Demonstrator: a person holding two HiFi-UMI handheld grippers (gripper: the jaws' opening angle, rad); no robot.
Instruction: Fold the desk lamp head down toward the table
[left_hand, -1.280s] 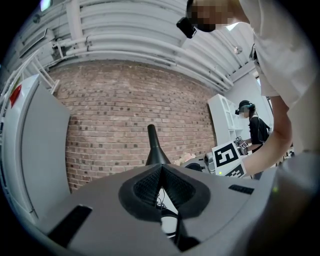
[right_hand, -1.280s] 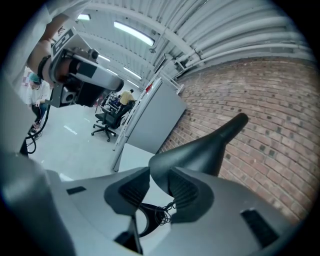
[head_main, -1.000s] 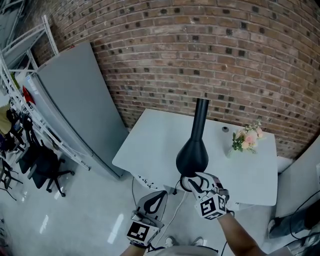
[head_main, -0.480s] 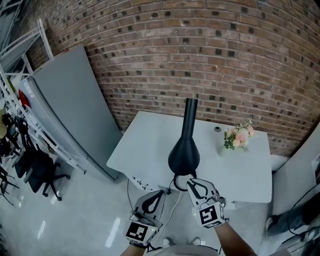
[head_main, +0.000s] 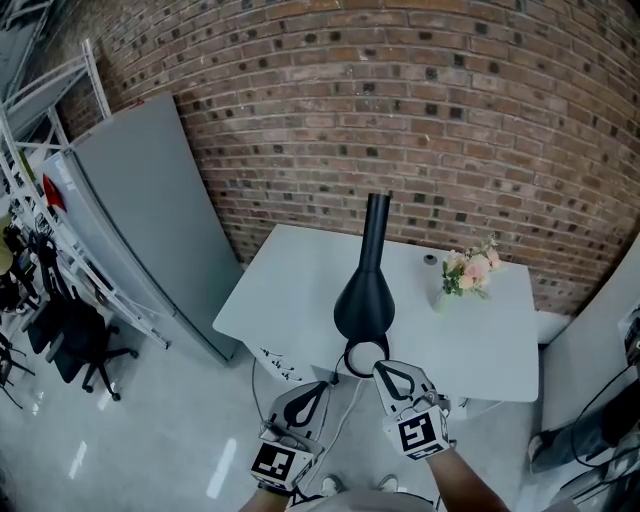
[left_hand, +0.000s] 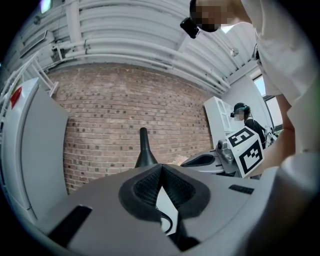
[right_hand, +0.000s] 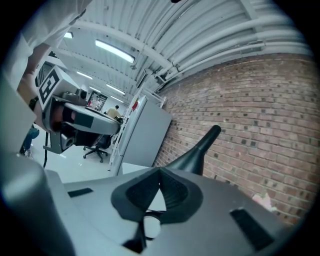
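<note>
Desk lamp (head_main: 363, 303) stood upright near the white table's (head_main: 290, 285) front edge. We saw the right gripper (head_main: 386, 369) just closed, empty, by its base. The left gripper (head_main: 320, 388) was shut off the edge, with bare tabletop to the left.

Grey left tool (head_main: 322, 388) and right tool (head_main: 382, 368), black-padded, bearing black-and-white marker cubes (head_main: 422, 432).
</note>
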